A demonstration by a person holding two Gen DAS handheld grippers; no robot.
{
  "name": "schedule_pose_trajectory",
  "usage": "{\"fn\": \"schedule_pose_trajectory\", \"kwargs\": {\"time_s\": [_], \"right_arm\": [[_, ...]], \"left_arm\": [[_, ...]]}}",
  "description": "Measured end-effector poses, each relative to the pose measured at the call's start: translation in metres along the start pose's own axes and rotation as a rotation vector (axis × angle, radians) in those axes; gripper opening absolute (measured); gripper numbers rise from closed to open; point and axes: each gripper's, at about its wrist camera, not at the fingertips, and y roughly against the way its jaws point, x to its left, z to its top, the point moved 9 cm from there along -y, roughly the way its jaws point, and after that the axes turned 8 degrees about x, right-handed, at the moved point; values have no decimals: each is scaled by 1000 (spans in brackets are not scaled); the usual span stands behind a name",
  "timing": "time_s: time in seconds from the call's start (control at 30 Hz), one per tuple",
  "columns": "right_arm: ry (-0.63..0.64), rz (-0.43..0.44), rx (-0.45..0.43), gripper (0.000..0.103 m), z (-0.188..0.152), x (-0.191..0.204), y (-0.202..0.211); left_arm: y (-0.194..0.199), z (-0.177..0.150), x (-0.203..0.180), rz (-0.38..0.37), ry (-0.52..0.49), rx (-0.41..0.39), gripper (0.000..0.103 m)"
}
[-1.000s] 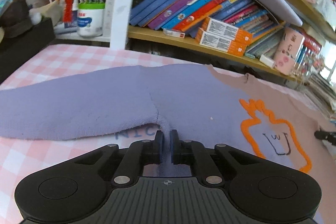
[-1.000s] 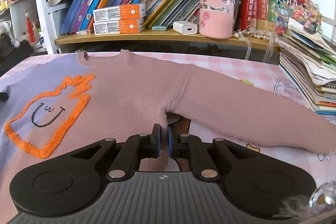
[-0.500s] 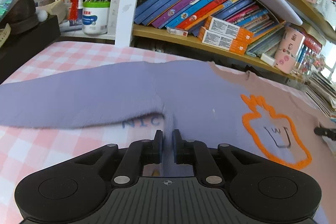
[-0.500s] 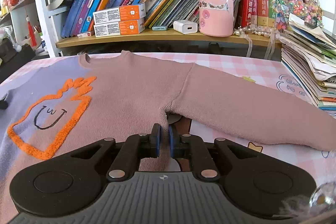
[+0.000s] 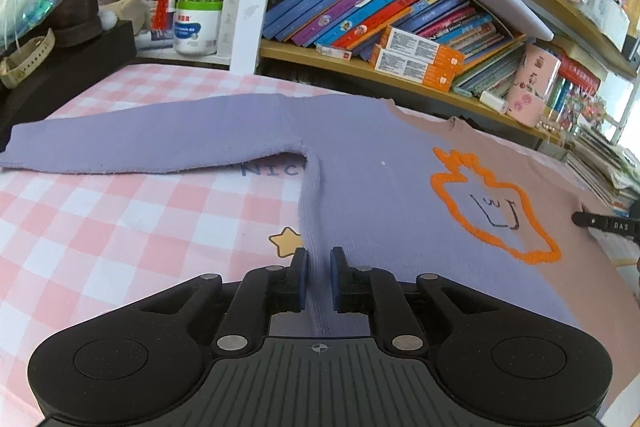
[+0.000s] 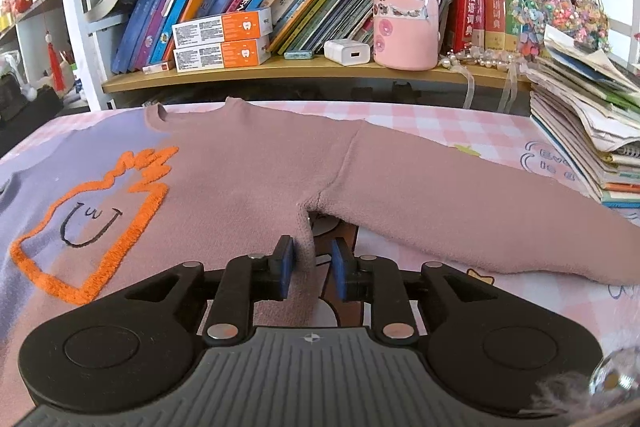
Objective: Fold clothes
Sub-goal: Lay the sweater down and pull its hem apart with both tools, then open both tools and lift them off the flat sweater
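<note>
A sweater, purple on one half and dusty pink on the other, lies flat and face up on the pink checked tablecloth, both sleeves spread out. It has an orange outlined figure on the chest. My left gripper is open a little, its jaws on either side of the purple side seam below the armpit. My right gripper is open a little, its jaws on either side of the pink side edge below the armpit. The right gripper's tip shows in the left wrist view.
A bookshelf with leaning books runs along the table's far edge. A pink canister stands on it. A stack of books and papers sits on the right. A pen pot and a black box are on the left.
Both grippers have opened from shut on the sweater's side edges and let the cloth go. Both have drawn back a little. The sweater lies flatter.
</note>
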Motion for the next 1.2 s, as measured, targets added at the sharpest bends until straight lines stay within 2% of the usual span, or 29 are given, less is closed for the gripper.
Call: {"fn": "schedule_pose_trajectory", "kwargs": {"time_s": [0.1,0.2,0.73,0.8,0.83,0.9,1.0,1.1,1.13,1.2], "right_arm": [[-7,10,2,19,0,0,1],[-7,36,2,12,-1,3,0],[-7,47,0,12,1,3,0],[-28,57,-2,17,2,1,0],[-43,56,-9,27,2,-1,1],[-93,39,-54,36,1,-8,11],[-180,54,-91,36,-10,-14,30],[-204,65,-98,36,-29,-7,50],[-188,67,-95,36,-35,0,58],[-137,55,-93,38,-46,14,72]], "left_arm": [[-2,2,2,7,-7,-1,5],[-5,5,5,8,1,-7,5],[-3,2,7,-14,18,-26,9],[-3,2,8,-25,32,-26,11],[-3,2,9,-30,38,-27,11],[-3,2,9,-32,39,-27,11],[-3,3,7,-23,27,-26,12],[-3,2,-2,-26,-19,-24,23],[-3,2,-5,-27,-36,-23,31],[-3,2,-11,-30,-69,-21,59]]}}
